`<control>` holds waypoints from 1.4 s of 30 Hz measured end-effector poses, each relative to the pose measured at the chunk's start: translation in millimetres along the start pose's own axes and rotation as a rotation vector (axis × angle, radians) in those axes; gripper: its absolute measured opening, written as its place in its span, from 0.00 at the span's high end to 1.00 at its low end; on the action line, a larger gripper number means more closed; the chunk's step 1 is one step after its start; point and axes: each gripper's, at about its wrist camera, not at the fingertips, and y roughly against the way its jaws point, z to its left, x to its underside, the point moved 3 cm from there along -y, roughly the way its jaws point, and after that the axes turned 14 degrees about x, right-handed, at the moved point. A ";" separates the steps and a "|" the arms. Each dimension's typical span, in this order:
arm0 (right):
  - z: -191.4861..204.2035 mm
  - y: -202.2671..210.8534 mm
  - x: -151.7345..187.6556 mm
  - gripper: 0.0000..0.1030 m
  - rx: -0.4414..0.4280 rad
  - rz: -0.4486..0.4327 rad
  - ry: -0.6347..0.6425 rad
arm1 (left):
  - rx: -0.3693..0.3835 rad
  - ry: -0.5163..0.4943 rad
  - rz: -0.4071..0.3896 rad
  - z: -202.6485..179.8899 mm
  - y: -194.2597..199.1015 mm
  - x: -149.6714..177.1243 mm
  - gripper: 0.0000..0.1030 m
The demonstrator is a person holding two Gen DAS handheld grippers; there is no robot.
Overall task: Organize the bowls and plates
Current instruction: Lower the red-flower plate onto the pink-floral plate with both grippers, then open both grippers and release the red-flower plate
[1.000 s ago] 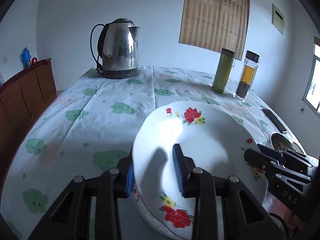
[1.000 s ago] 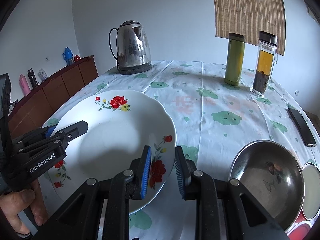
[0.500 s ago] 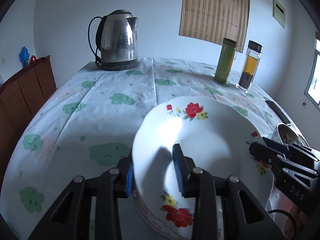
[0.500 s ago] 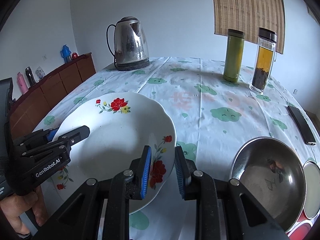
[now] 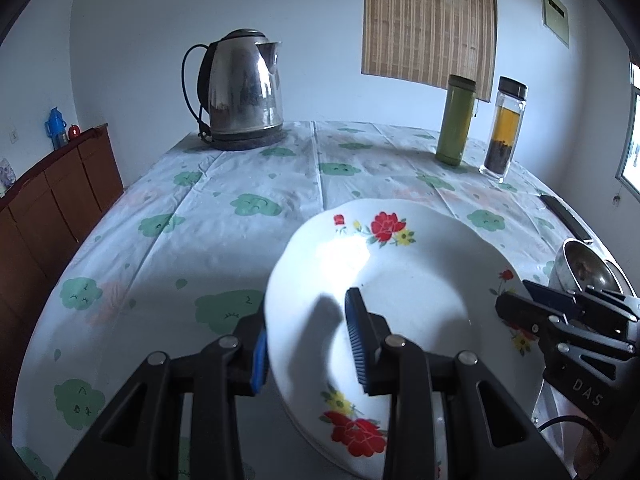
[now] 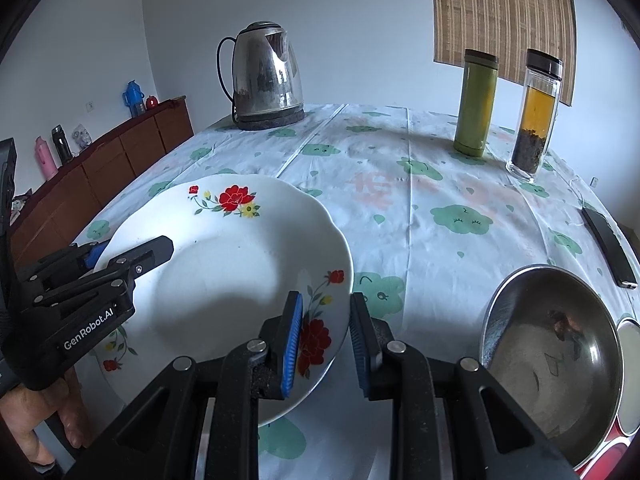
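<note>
Left wrist view: left tool (image 5: 308, 340) is narrowed onto the near-left rim of a white scalloped ceramic plate with red and yellow flower prints (image 5: 400, 280); one blue-padded finger (image 5: 259, 360) sits outside the rim, the other over the plate's inner face. Plate is tilted, its far edge higher, above the worktop covered in a white cloth with green cloud prints (image 5: 224, 216). Right tool (image 5: 516, 304) shows at the plate's right edge, seen from the side; its grip cannot be judged from here. Only a slice of a steel bowl (image 5: 584, 268) shows behind it. At the far end stand a stainless electric kettle (image 5: 244, 88), a green cylindrical flask (image 5: 456, 120) and a clear glass bottle with amber liquid and dark leaves (image 5: 505, 124).

Right wrist view: right tool (image 6: 324, 336) is narrowed on the plate's (image 6: 240, 280) near-right rim, pads either side of a red flower. Left tool (image 6: 132, 252) clamps the opposite rim, so the plate hangs between both tools. This view alone shows the steel bowl (image 6: 552, 344) whole, resting on the worktop (image 6: 400, 200) just right of the plate, a dark flat phone-like slab (image 6: 608, 248) near the right edge, and a hand (image 6: 36, 412) under the left tool, cut off by the frame. A pale round item at the far right is too cropped to identify.
</note>
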 end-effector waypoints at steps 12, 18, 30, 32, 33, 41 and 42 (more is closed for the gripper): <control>1.6 -2.6 1.6 0.75 0.002 0.006 0.006 | -0.053 -0.047 0.015 -2.6 -1.5 1.7 0.69; 1.9 -2.4 1.3 0.74 0.007 0.004 0.008 | -0.050 -0.049 0.017 -4.7 -3.0 1.9 0.69; 2.3 -3.1 0.3 0.74 0.016 0.001 0.016 | -0.054 -0.053 0.020 -5.4 -3.5 1.7 0.68; 2.4 -2.9 0.3 0.74 0.016 0.001 0.016 | -0.053 -0.064 0.027 -7.2 -4.8 2.2 0.61; 2.5 -2.9 0.4 0.74 0.016 0.001 0.015 | -0.051 -0.066 0.039 -7.6 -6.9 3.0 0.54; 4.1 -6.4 0.7 0.74 0.031 0.002 0.032 | -0.047 -0.051 0.047 -5.4 -6.8 4.1 0.56; 3.7 -6.7 0.8 0.74 0.029 0.003 0.030 | -0.042 -0.047 0.047 -5.9 -7.2 4.1 0.56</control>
